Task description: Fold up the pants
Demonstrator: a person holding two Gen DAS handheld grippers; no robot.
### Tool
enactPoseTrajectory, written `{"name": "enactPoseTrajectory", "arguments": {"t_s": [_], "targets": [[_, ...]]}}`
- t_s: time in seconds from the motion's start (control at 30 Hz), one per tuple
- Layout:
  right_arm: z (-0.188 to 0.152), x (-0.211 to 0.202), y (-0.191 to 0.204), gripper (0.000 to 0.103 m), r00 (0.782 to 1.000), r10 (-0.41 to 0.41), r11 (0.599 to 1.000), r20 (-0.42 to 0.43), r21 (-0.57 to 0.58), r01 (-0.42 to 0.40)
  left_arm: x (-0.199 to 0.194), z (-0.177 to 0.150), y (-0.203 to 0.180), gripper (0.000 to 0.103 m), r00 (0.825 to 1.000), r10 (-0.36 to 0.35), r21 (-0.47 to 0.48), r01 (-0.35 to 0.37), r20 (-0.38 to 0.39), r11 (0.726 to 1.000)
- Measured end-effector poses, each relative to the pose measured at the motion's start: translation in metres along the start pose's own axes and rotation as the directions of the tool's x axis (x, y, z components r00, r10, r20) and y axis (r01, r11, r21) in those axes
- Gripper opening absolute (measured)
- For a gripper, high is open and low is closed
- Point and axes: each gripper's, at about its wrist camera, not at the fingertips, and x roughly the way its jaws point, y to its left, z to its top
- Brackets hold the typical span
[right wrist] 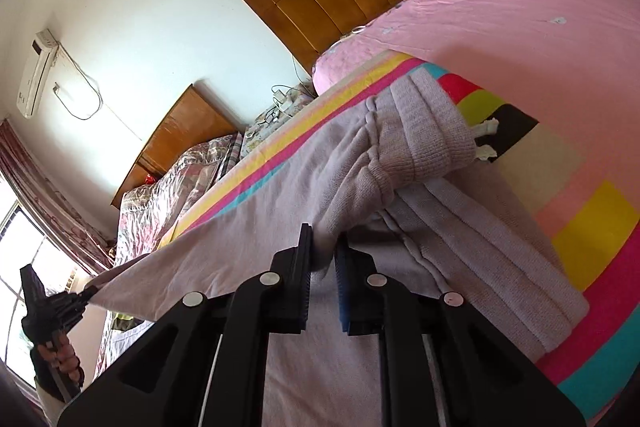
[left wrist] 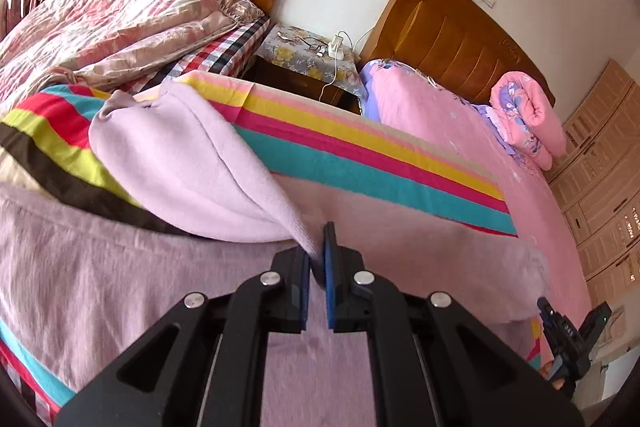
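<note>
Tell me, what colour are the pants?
Pale lilac pants, clearest in the right wrist view.

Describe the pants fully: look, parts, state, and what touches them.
The pants are pale lilac, soft and fleecy, lying on a striped blanket on the bed. The ribbed waistband with white drawstring ends is bunched and partly lifted. The left gripper is shut on a leg's end, raising it; the right gripper pinches fabric near the waist.
</note>
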Motion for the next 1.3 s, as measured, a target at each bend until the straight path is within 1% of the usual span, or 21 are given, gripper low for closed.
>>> {"name": "enactPoseTrajectory", "arguments": {"t_s": [0.1,0.17,0.27,0.3,0.33,0.4,0.43,0.47,0.57,0.63,0.67,0.7,0.73,0.77,0.87,0.97,1.03,1.07,1.13,1.2,1.3], "targets": [[-0.010,-0.024,-0.002,0.012,1.000,0.006,1.000,-0.010,0.000,-0.006,-0.016,-0.067,0.029,0.008,0.999,-0.004,-0.019,0.003,-0.038,1.000],[-0.026,-0.032,-0.010,0.012,0.999,-0.025,1.000,-0.036,0.002,0.025,-0.002,-0.104,0.047,0.009,0.996,-0.002,-0.034,-0.001,-0.086,0.999],[-0.055,-0.025,-0.033,0.012,0.990,-0.105,0.993,-0.099,0.041,0.110,0.028,-0.134,0.067,0.013,0.991,-0.020,-0.035,0.015,-0.132,0.999],[-0.062,-0.022,-0.038,0.012,0.987,-0.122,0.991,-0.103,0.042,0.127,0.028,-0.134,0.068,0.015,0.995,-0.031,-0.022,0.029,-0.098,0.999],[-0.067,-0.022,-0.042,0.012,0.987,-0.123,0.991,-0.100,0.047,0.128,0.030,-0.132,0.068,0.017,0.995,-0.035,-0.006,0.035,-0.093,0.999],[-0.068,-0.025,-0.042,0.015,0.989,-0.122,0.990,-0.084,0.061,0.127,0.030,-0.128,0.067,0.041,0.993,-0.060,-0.004,0.060,-0.100,0.998],[-0.067,-0.025,-0.040,0.016,0.989,-0.126,0.990,-0.083,0.053,0.131,0.028,-0.126,0.068,0.059,0.994,-0.065,-0.011,0.064,-0.089,0.998],[-0.066,-0.024,-0.038,0.019,0.987,-0.136,0.989,-0.090,0.039,0.140,0.024,-0.125,0.067,0.064,0.995,-0.063,-0.010,0.063,-0.074,0.998],[-0.065,-0.022,-0.034,0.025,0.986,-0.132,0.990,-0.102,0.030,0.136,0.024,-0.120,0.065,0.064,0.996,-0.066,-0.003,0.066,-0.065,0.998],[-0.067,-0.021,-0.035,0.025,0.986,-0.130,0.990,-0.103,0.037,0.134,0.031,-0.119,0.068,0.062,0.993,-0.075,-0.026,0.073,-0.093,0.997],[-0.069,-0.020,-0.037,0.025,0.987,-0.125,0.991,-0.102,0.044,0.130,0.036,-0.117,0.067,0.046,0.991,-0.075,-0.033,0.072,-0.112,0.997],[-0.069,-0.020,-0.038,0.025,0.988,-0.119,0.991,-0.097,0.049,0.124,0.040,-0.119,0.069,0.034,0.989,-0.071,-0.034,0.067,-0.130,0.997],[-0.069,-0.021,-0.036,0.022,0.988,-0.122,0.991,-0.095,0.044,0.127,0.042,-0.119,0.068,0.019,0.990,-0.056,-0.021,0.053,-0.131,0.998],[-0.067,-0.022,-0.033,0.015,0.987,-0.133,0.990,-0.092,0.026,0.136,0.038,-0.119,0.068,0.010,0.991,-0.060,-0.007,0.059,-0.121,0.998],[-0.051,-0.036,-0.010,0.010,0.994,-0.106,0.993,-0.040,-0.060,0.103,0.006,-0.110,0.057,0.007,0.997,-0.081,0.032,0.082,-0.013,0.996],[-0.041,-0.066,0.014,0.009,0.998,-0.060,0.990,0.026,-0.127,0.063,-0.037,-0.102,0.050,0.007,0.992,-0.104,0.049,0.101,0.068,0.994],[-0.043,-0.078,0.009,0.009,0.997,-0.066,0.989,0.025,-0.131,0.069,-0.045,-0.108,0.047,0.007,0.994,-0.105,0.082,0.101,0.042,0.991],[-0.048,-0.078,0.000,0.009,0.997,-0.083,0.989,0.006,-0.122,0.083,-0.041,-0.116,0.046,0.008,0.997,-0.079,0.109,0.077,0.018,0.991],[-0.064,-0.067,-0.027,0.009,0.990,-0.127,0.989,-0.060,-0.081,0.122,-0.018,-0.135,0.049,0.008,0.998,-0.039,0.134,0.045,-0.052,0.990],[-0.079,-0.057,-0.048,0.009,0.984,-0.142,0.990,-0.107,-0.029,0.140,0.005,-0.149,0.057,0.008,0.993,-0.020,0.111,0.033,-0.117,0.993],[-0.082,-0.058,-0.051,0.008,0.989,-0.119,0.993,-0.084,-0.002,0.119,0.014,-0.156,0.062,0.008,0.992,-0.013,0.096,0.026,-0.124,0.995]]}}
